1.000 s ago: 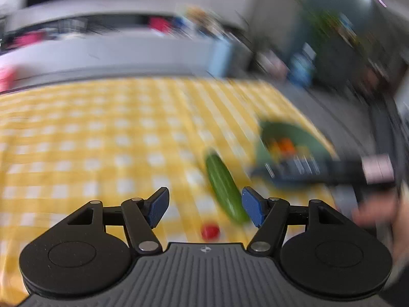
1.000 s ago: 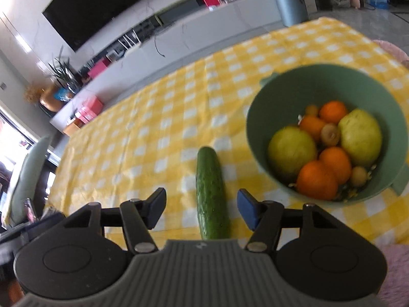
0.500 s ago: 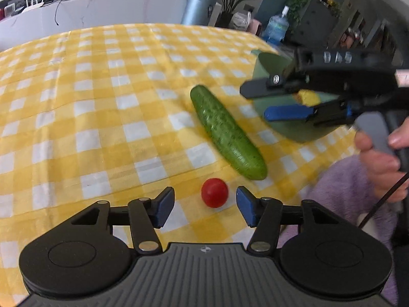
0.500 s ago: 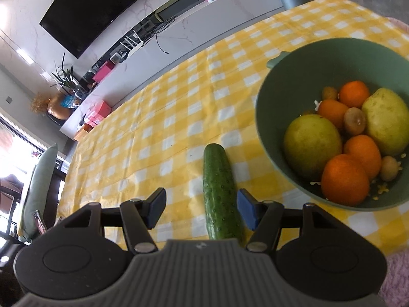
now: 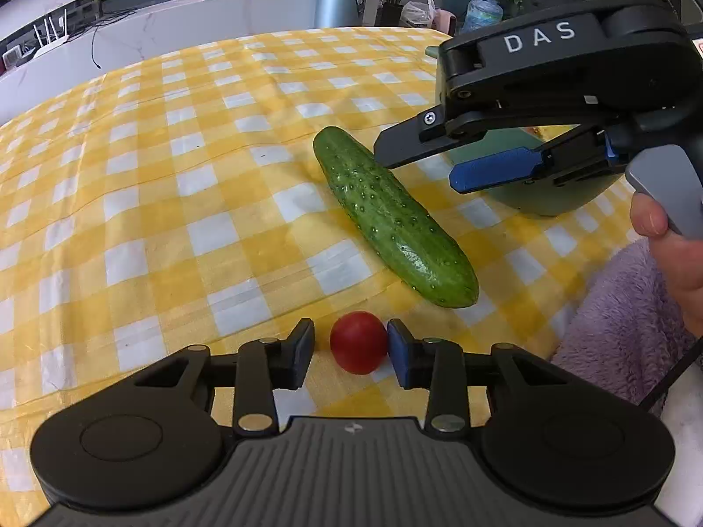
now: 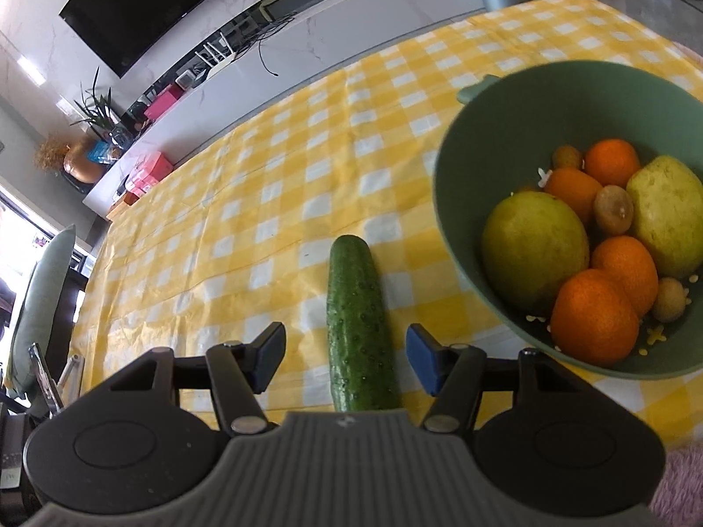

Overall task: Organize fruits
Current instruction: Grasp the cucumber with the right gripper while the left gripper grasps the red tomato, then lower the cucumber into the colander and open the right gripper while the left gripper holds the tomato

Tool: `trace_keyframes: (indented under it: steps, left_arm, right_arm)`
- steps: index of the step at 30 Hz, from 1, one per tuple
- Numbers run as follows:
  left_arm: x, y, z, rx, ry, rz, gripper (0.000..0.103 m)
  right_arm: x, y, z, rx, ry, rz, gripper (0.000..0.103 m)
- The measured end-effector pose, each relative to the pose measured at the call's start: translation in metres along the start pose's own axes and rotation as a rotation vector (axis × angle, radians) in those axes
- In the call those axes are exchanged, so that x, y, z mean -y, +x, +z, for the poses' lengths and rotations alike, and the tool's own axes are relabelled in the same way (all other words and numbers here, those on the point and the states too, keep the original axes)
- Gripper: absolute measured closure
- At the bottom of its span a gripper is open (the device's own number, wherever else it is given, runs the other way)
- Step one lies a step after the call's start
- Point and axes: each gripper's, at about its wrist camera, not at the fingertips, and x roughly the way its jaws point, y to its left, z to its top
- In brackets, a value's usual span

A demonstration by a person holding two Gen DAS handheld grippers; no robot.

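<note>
Left claw: jaws have just been closing on the cherry tomato, which sits betw. the pads on the desk, near edge; its right pad touches or nearly touches the fruit, the other pad shows a small gap, so not a firm hold yet. Right claw: about half open, empty, hanging over the cucumber w/ a pad on each side, clear of the skin. Cucumber lies flat on the yellow-check cloth, just beyond the tomato, not touching it. Green bowl: just right of the cucumber, holding 2 yellow-green fruits, several oranges, a few small brown ones. Purple fleece sleeve at the desk's near right corner. Step in hand, as judged: pinch tomato, lift, carry to bowl. To do it well: centre the fruit betw. the pads, close gently (soft skin, round, apt to squirt out), lift straight up before moving across. Cucumber's long axis: seen from the left claw, it runs diagonally, far end up-left, near end down-right toward the sleeve; from the right claw, it runs straight ahead, so the pads would close across the narrow width, which suits a grasp.
</note>
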Motion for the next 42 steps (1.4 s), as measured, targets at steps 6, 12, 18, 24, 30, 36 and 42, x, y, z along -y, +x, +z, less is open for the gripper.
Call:
trace_keyframes:
  steps: [6,12,18,24,30,36,42]
  left_arm:
    - [-0.002,0.0,0.001,-0.006,-0.012,0.005,0.068]
    - [0.006,0.001,-0.001,-0.01,0.048,0.037,0.068]
    - [0.011,0.002,0.0,-0.018,0.057,0.071,0.068]
    - [0.005,0.002,0.002,-0.025,0.012,0.068,0.073]
    - [0.001,0.0,0.003,-0.019,-0.024,0.058,0.074]
    - [-0.001,-0.005,0.005,0.018,-0.04,0.051,0.074]
    - [0.003,-0.015,0.008,0.044,-0.04,0.065,0.074]
  right_arm:
    - [-0.003,0.011,-0.003,-0.02,-0.021,-0.073,0.042]
    - [-0.007,0.022,-0.004,-0.022,-0.017,-0.131,0.04]
    - [-0.019,0.039,-0.006,-0.039,-0.083,-0.204,0.041]
    - [-0.026,0.055,-0.011,-0.071,-0.139,-0.205,0.061]
    - [-0.034,0.055,-0.015,-0.062,-0.204,-0.217,0.068]
    - [-0.031,0.05,-0.013,-0.06,-0.181,-0.203,0.068]
    - [-0.032,0.037,-0.011,-0.037,-0.163,-0.148,0.068]
